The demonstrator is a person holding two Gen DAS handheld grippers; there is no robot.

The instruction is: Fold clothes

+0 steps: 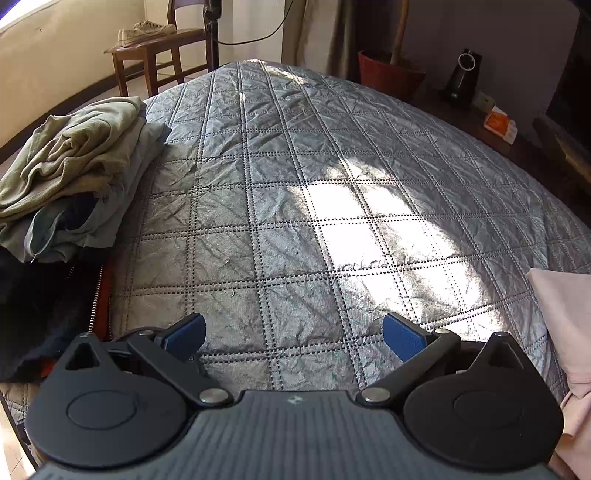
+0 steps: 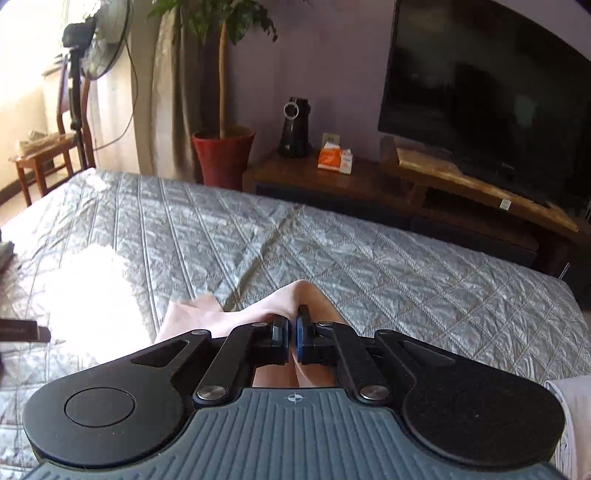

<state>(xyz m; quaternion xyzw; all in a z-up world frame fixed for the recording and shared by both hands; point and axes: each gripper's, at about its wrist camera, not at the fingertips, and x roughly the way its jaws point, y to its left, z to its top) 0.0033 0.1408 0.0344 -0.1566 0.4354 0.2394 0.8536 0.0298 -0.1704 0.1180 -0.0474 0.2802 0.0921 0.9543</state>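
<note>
1. I see a grey quilted bedspread with a bright sun patch on it.
2. A wooden chair stands past the bed's far end, pale shoes on its seat.
3. A red pot holds a tall plant.
4. On the dark low cabinet I see a black speaker beside an orange packet.
5. A dark TV stands to the right.
6. A fan stands near the window.
</note>
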